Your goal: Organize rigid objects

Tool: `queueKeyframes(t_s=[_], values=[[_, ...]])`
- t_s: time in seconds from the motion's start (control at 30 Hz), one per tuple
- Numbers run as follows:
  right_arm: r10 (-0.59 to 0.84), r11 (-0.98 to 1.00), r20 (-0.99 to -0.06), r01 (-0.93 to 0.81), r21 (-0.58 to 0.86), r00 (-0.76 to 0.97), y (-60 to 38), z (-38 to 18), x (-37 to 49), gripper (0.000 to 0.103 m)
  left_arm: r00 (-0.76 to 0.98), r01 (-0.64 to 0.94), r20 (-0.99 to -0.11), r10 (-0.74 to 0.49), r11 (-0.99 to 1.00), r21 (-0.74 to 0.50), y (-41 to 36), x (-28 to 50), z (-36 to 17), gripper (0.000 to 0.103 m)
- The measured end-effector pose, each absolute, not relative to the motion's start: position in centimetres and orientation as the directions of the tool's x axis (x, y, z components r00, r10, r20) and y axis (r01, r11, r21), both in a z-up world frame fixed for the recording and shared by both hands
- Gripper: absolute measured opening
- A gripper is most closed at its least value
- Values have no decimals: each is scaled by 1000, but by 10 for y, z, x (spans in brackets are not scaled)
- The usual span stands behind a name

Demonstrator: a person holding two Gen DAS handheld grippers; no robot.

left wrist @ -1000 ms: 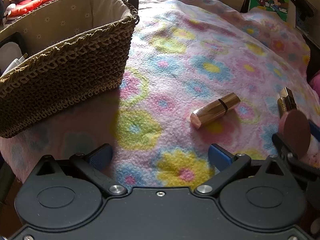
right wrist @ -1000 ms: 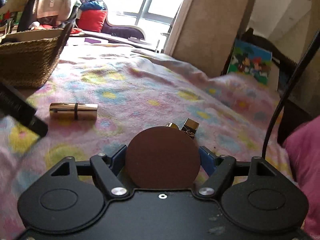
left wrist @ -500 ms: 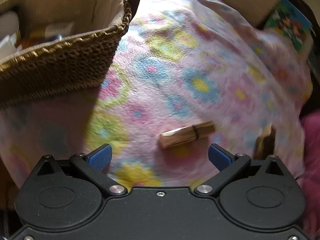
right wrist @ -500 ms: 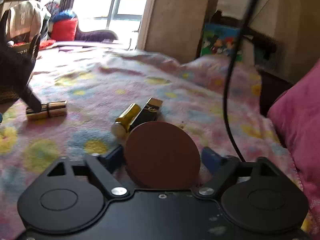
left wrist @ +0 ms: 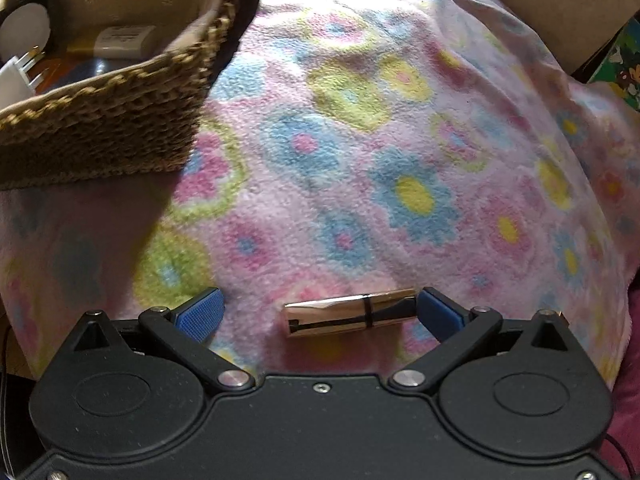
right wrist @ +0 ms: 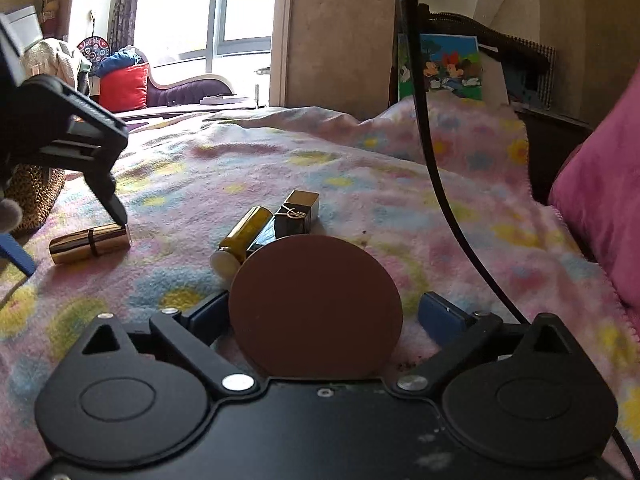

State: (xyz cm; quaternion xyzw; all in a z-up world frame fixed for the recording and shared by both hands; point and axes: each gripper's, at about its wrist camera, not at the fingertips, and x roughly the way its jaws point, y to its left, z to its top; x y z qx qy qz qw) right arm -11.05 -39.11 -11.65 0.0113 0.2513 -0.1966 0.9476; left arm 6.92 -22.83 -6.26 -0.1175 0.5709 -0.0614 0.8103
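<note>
fleece, pink with blue and yellow flowers, covers the bed (left wrist: 360, 128) that carries everything. a rose-gold lipstick (left wrist: 350, 317) lies flat on it, crosswise between the spread fingers of the left gripper (left wrist: 320, 312); the jaws stand wide, the right pad (left wrist: 438, 314) looks to be touching or just beside the tube's end, and the left pad (left wrist: 200, 314) is well off the other end. from the right wrist view the same lipstick (right wrist: 90, 243) sits under the left gripper's fingertip, near the basket.

the right gripper (right wrist: 320, 316) has a flat brown disc (right wrist: 316, 308) standing between its fingers; the right pad (right wrist: 440, 318) shows a gap beside the disc's edge, so whether the jaws truly clamp it i cannot tell. just past the disc lie a yellow-gold tube (right wrist: 242, 240) and a dark square-capped tube (right wrist: 298, 216), touching each other.

the woven basket (left wrist: 100, 132) stands up-left of the left gripper, lined with cloth and already holding a few items, hard to make out.

the step in hand looks like the pickup of the lipstick, with dropping it in the basket to follow. the grip runs along the tube's long axis, which is a poor hold on a smooth round case; the next move likely calls for centring the tube, or turning the wrist to close across its width, then lifting cleanly off the soft fleece so it does not roll.
</note>
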Motion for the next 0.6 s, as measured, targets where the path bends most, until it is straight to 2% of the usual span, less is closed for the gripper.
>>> queueKeyframes(t_s=[0.1, 0.17, 0.23, 0.4, 0.6], values=[[-367, 922, -480, 378, -77, 797, -392, -117, -110, 101, 341, -19, -904, -258, 959, -281, -226, 69, -62, 90], [-366, 923, -482, 378, -76, 796, -392, -117, -110, 101, 343, 3, -895, -285, 953, -303, -224, 68, -60, 75], [-367, 922, -483, 378, -78, 795, -391, -116, -110, 102, 340, 19, -889, -306, 948, -319, -220, 67, -58, 68], [-378, 919, -488, 383, -94, 787, -389, -114, -108, 101, 321, 45, -884, -341, 937, -346, -213, 69, -57, 66], [-387, 916, -494, 388, -105, 779, -387, -114, -107, 101, 313, 106, -891, -330, 944, -313, -216, 70, -54, 66]])
